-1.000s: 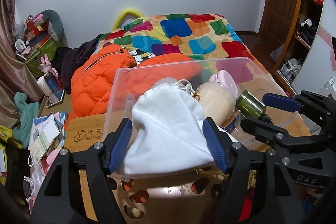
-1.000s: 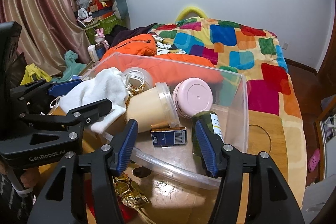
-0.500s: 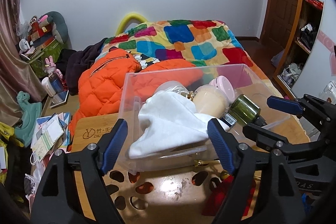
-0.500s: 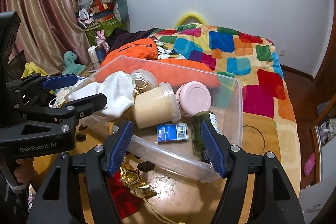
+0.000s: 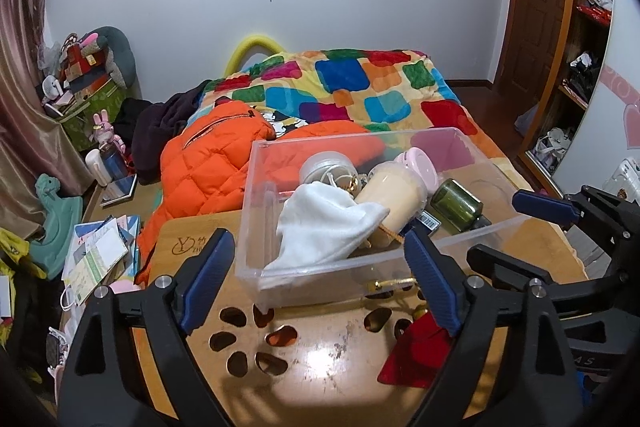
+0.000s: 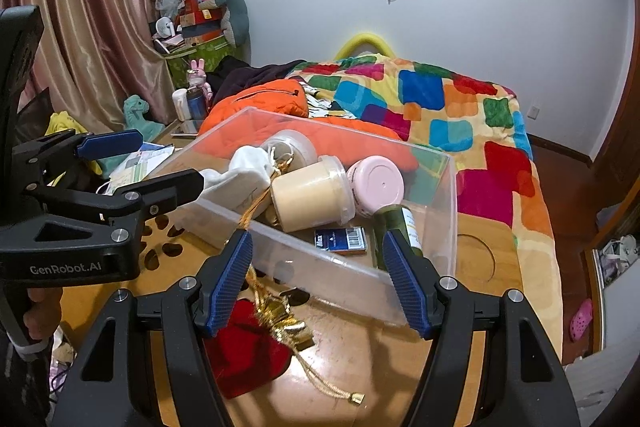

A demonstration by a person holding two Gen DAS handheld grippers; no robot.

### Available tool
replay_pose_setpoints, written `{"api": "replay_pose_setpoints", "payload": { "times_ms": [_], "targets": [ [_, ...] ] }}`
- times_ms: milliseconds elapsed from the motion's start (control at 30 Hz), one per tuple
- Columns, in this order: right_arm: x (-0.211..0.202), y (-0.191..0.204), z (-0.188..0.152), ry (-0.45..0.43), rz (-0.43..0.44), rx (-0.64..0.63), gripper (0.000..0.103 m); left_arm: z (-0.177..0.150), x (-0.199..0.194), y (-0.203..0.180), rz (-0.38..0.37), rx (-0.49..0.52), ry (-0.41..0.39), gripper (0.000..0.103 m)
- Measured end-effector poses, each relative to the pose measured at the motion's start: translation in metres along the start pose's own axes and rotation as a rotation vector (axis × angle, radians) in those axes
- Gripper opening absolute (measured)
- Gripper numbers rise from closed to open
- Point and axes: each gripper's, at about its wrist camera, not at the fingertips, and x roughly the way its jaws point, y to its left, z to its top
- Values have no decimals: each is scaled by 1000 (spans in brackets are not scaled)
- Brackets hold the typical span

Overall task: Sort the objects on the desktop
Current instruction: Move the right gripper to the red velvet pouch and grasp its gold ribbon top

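We can see only part of the red cloth (image 6: 244, 351); the right gripper's (image 6: 316, 283) fingers cover its sides. The white cloth (image 5: 324, 227) hides the bottom of the cream tub (image 5: 394, 195). The words on the blue box (image 6: 340, 239) are too small to read. The green bottle's (image 6: 394, 227) low end sits behind a finger. The hand (image 6: 40, 311) is cut off at the edge.

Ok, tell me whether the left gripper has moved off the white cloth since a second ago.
Yes: left gripper backed away from the white cloth in the bin, its jaws opening, empty.
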Motion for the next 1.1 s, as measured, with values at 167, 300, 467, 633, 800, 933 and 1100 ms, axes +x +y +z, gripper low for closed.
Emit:
{"api": "replay_pose_setpoints", "payload": {
  "times_ms": [167,300,467,633,800,933,1100],
  "targets": [
    [-5,3,-7,4,4,8,64,-9,-3,2,-3,-11,11,87],
    [-6,5,-16,16,13,23,64,-19,-4,3,-2,-15,27,87],
    [-7,8,-27,29,16,34,65,-33,-5,5,0,-25,47,87],
    [-1,9,-37,51,28,47,65,-46,-3,9,-2,-41,70,87],
    [12,12,-50,94,52,60,65,-58,3,12,-4,-53,106,87],
    [24,14,-57,123,50,48,65,-67,9,13,-6,-57,131,87],
    [32,16,-63,135,50,39,65,-75,19,15,-22,-69,164,87]
  ]
}}
